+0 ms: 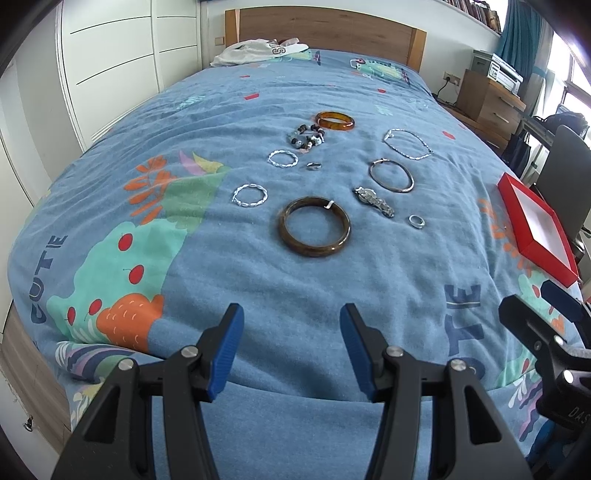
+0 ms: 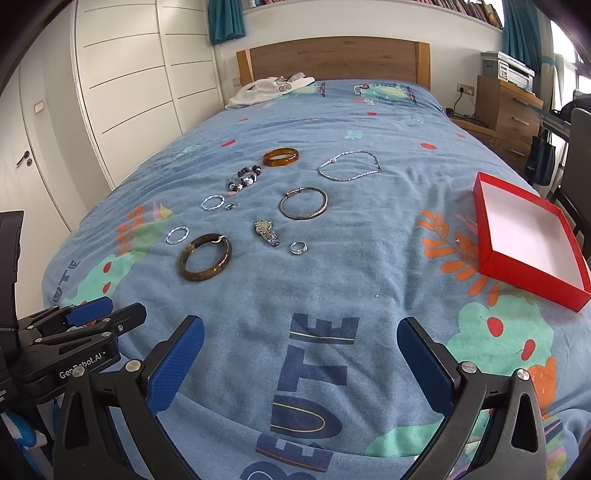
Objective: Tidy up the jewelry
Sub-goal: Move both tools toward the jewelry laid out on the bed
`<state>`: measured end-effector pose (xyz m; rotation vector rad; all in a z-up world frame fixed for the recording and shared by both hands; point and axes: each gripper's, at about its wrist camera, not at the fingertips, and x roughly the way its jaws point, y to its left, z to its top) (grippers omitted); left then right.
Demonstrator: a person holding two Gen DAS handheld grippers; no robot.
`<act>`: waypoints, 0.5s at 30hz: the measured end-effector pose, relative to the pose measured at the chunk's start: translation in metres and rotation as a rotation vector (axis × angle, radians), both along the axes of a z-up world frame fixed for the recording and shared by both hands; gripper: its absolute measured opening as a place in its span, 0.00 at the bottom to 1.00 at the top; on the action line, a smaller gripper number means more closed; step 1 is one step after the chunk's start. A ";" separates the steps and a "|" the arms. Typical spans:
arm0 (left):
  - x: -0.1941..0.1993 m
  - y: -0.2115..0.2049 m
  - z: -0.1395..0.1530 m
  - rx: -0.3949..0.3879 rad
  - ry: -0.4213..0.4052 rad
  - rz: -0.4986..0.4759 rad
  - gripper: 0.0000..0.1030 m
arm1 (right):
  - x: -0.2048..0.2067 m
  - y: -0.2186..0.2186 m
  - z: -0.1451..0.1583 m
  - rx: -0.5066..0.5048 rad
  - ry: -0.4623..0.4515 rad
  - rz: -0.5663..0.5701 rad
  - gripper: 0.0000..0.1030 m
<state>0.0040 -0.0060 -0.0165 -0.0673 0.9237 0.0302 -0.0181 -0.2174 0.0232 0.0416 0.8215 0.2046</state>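
Note:
Jewelry lies spread on a blue bedspread: a dark brown bangle, an amber bangle, a beaded bracelet, two twisted silver rings, a thin metal bangle, a silver chain, a watch piece and a small ring. An empty red box sits at the right. My left gripper is open and empty near the bed's front edge. My right gripper is open and empty beside it.
A white garment lies by the wooden headboard. White wardrobe doors stand to the left. A wooden drawer unit with a printer on top and a dark chair stand to the right of the bed.

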 end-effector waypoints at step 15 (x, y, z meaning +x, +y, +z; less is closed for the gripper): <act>0.008 0.011 0.007 0.006 0.014 0.032 0.51 | 0.012 0.002 -0.003 0.023 0.013 0.021 0.95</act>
